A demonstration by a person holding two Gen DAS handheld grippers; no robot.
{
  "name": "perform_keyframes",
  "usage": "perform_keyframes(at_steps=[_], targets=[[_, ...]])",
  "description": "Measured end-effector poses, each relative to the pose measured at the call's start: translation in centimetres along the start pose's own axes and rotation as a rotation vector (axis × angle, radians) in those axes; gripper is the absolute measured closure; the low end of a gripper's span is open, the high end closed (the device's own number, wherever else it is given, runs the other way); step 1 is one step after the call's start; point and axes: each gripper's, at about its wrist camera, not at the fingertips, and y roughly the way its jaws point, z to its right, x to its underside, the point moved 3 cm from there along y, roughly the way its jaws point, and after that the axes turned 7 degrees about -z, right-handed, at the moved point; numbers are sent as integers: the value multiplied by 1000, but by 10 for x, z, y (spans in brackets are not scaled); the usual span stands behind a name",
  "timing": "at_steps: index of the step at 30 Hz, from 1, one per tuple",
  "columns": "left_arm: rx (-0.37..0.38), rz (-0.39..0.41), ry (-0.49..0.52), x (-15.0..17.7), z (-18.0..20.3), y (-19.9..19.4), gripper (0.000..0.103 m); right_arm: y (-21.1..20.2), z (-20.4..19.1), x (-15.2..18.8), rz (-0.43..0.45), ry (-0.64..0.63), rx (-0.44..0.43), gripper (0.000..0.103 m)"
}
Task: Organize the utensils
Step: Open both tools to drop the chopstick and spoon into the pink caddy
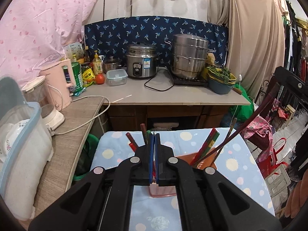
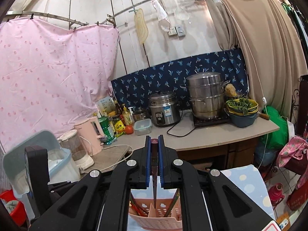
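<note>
My right gripper (image 2: 154,139) is shut on a dark brown chopstick (image 2: 154,165) that points down, its tip over the pink perforated utensil holder (image 2: 156,219). Several chopsticks (image 2: 135,208) stand in the holder's compartments. In the left wrist view my left gripper (image 1: 154,134) is shut, jaws nearly touching, over the holder's pink rim (image 1: 162,191); whether it pinches the rim is unclear. Red and green chopsticks (image 1: 207,146) lean out to the right, others (image 1: 131,141) show behind the fingers. The held dark chopstick (image 1: 256,115) crosses the right side.
The holder stands on a blue spotted tablecloth (image 1: 238,157). Behind it is a counter (image 1: 173,96) with a rice cooker (image 1: 141,60), a steel steamer pot (image 1: 189,56), a pink kettle (image 1: 59,82), a blender (image 1: 44,104) and a bowl of greens (image 1: 221,79). A plastic bin (image 1: 17,134) stands left.
</note>
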Motion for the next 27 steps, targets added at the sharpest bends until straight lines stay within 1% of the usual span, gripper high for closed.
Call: perform_keyframes(at_steps=[4, 7, 9, 10, 11, 12, 13, 14, 17, 20, 22, 25, 27], targets=[[-2, -44, 2, 5, 1, 30, 102, 32, 5, 21, -72, -10, 11, 96], [1, -76, 4, 11, 2, 48, 102, 47, 8, 34, -112, -13, 14, 96], [16, -82, -3, 13, 1, 54, 101, 54, 9, 37, -133, -18, 12, 95], [11, -84, -12, 14, 0, 56, 94, 55, 9, 39, -137, -18, 13, 95], [12, -81, -16, 14, 0, 56, 82, 54, 10, 40, -131, -18, 19, 93], [8, -73, -23, 15, -2, 54, 74, 53, 10, 40, -131, -19, 20, 91], [-1, -58, -31, 15, -3, 52, 62, 52, 10, 40, -129, -18, 20, 89], [-6, -46, -35, 14, -3, 50, 59, 49, 11, 39, -123, -15, 22, 84], [-15, -35, -42, 14, -5, 43, 55, 38, 12, 39, -113, -13, 21, 77], [-21, -34, -45, 16, -8, 35, 54, 29, 11, 40, -114, -19, 23, 73], [-41, -32, -39, 21, -7, 28, 52, 21, 11, 43, -117, -24, 26, 71], [-54, -31, -35, 27, -8, 19, 50, 8, 12, 50, -116, -28, 31, 64], [-56, -29, -37, 31, -8, 12, 49, 1, 13, 56, -123, -31, 34, 64]])
